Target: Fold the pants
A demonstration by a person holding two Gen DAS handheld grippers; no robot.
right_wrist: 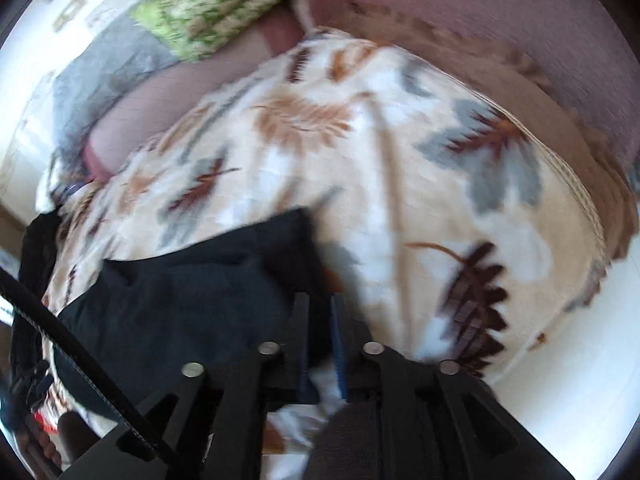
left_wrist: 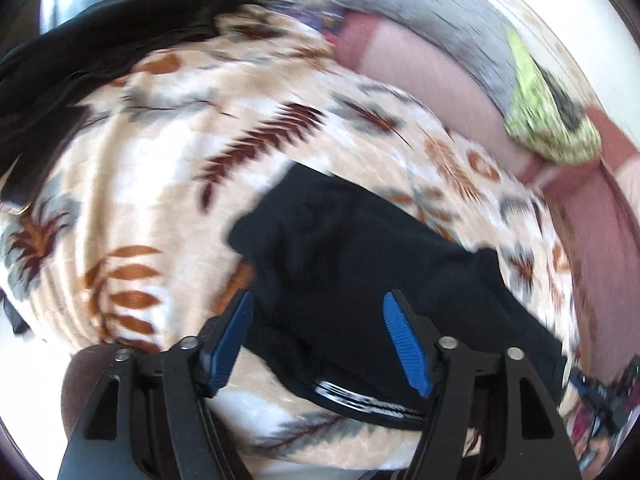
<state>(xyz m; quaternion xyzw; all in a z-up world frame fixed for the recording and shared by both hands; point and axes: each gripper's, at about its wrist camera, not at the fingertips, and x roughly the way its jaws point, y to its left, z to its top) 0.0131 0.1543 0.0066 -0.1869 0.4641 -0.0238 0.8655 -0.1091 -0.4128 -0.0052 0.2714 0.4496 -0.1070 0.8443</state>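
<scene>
The black pants (left_wrist: 340, 248) lie folded in a compact bundle on a floral blanket (left_wrist: 160, 140), with a white-printed band (left_wrist: 360, 396) at their near edge. My left gripper (left_wrist: 319, 298) hovers over them, its blue pads (left_wrist: 404, 344) wide apart and clear of the cloth. In the right wrist view the pants (right_wrist: 180, 300) fill the lower left. My right gripper (right_wrist: 319, 298) sits at their right edge with only a narrow gap between its fingers. Dark cloth shows in that gap, and blur hides any pressing.
Another dark garment (left_wrist: 80, 48) lies at the blanket's far left. A pink couch back (left_wrist: 420, 76) carries a grey cloth (left_wrist: 432, 12) and a green knitted item (left_wrist: 552, 132). A black strap (right_wrist: 80, 340) crosses the right view's lower left. The blanket (right_wrist: 400, 160) ends at a white floor (right_wrist: 580, 360).
</scene>
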